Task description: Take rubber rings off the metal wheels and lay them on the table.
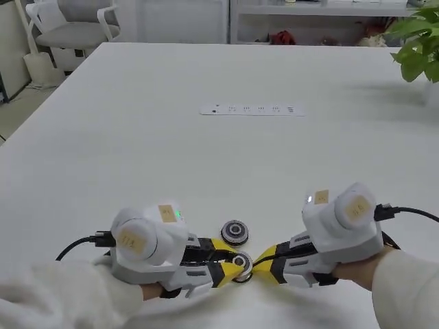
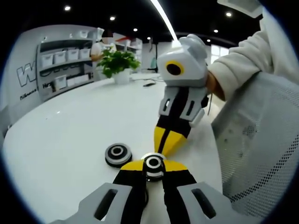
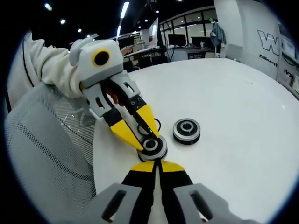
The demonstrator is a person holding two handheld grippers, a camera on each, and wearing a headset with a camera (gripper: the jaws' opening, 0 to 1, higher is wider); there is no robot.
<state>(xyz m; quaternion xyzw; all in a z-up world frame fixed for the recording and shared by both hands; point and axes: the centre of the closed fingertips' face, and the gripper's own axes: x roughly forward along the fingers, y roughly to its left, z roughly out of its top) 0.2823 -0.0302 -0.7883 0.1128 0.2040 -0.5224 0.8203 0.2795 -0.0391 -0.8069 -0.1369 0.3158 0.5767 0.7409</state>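
A small metal wheel with a black rubber ring round it is pinched between the yellow tips of my left gripper, just above the table. In the right gripper view that wheel sits right in front of my right gripper. Its jaws are shut and its tips touch the wheel's near rim; whether they pinch rubber I cannot tell. A second ringed wheel lies flat on the table just beyond both tips. A thin black loop lies behind the left gripper's fingers.
The white table stretches far ahead. A flat white power strip lies mid-table. A potted plant stands at the far right edge. An office chair is beyond the far left corner.
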